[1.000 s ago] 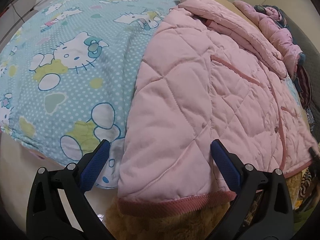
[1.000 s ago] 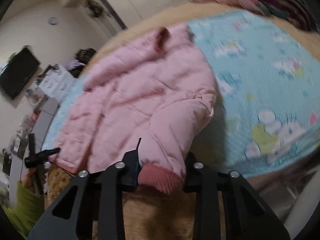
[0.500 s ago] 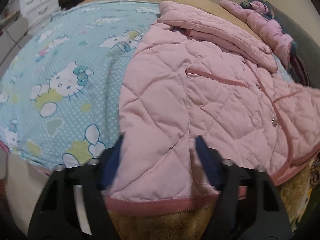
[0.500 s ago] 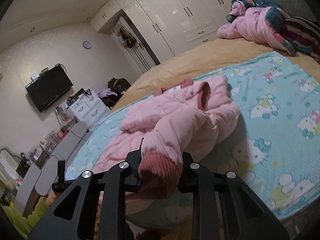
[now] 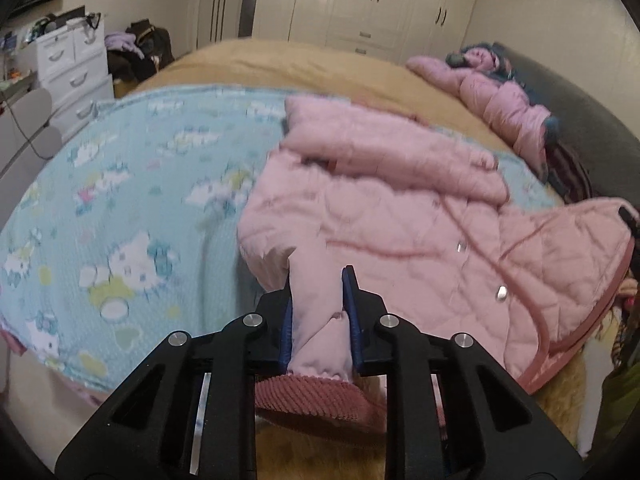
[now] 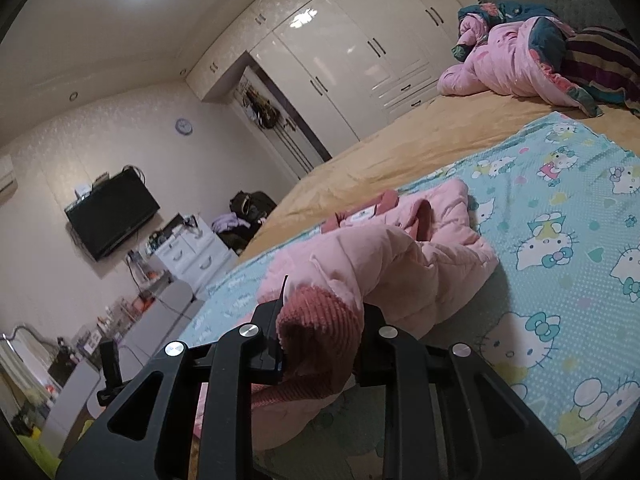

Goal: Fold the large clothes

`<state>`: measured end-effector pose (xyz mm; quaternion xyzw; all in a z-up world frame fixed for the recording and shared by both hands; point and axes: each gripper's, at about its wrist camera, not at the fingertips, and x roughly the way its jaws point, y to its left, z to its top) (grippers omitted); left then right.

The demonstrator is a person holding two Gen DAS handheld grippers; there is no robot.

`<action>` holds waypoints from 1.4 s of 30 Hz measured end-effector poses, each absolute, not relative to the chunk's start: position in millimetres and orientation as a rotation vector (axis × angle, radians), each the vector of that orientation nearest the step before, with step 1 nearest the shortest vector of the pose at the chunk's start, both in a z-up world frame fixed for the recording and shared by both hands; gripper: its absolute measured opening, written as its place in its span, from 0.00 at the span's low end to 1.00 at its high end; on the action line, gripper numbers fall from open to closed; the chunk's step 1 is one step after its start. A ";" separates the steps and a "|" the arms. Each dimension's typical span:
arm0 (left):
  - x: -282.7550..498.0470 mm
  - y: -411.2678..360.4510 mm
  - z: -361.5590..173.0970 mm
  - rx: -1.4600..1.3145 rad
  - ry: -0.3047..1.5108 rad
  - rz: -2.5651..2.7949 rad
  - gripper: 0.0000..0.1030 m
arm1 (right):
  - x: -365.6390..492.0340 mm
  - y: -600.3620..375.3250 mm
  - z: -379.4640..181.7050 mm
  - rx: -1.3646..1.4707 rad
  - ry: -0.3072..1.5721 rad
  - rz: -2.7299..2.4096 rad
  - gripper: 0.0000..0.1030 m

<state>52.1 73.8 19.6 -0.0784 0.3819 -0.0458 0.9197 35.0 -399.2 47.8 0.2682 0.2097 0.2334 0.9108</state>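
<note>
A pink quilted jacket (image 5: 400,216) lies on a blue cat-print sheet (image 5: 120,208) on the bed. My left gripper (image 5: 318,300) is shut on the jacket's lower hem, bunching the pink cloth above its ribbed dark-pink trim (image 5: 312,396). My right gripper (image 6: 320,320) is shut on a ribbed dark-pink sleeve cuff (image 6: 316,324) and holds the sleeve lifted above the sheet (image 6: 560,264). The rest of the jacket (image 6: 400,260) trails away from it.
A pile of other pink and dark clothes (image 5: 504,100) lies at the bed's far right; it also shows in the right wrist view (image 6: 528,48). White drawers (image 5: 72,68) and a wall television (image 6: 112,212) stand to the left. Wardrobes (image 6: 352,60) line the far wall.
My left gripper has closed on the jacket's hem and lifted it. My right gripper has raised the sleeve cuff higher above the bed.
</note>
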 end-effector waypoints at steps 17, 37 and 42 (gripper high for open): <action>89.7 72.4 75.0 -0.178 0.628 -0.109 0.13 | 64.8 -411.4 62.5 0.594 0.366 0.450 0.20; 153.4 82.6 95.5 -0.216 0.614 -0.131 0.12 | 158.1 -418.6 78.2 0.668 0.373 0.444 0.19; 137.3 84.6 88.4 -0.252 0.632 -0.152 0.22 | 151.1 -413.9 74.8 0.653 0.369 0.449 0.19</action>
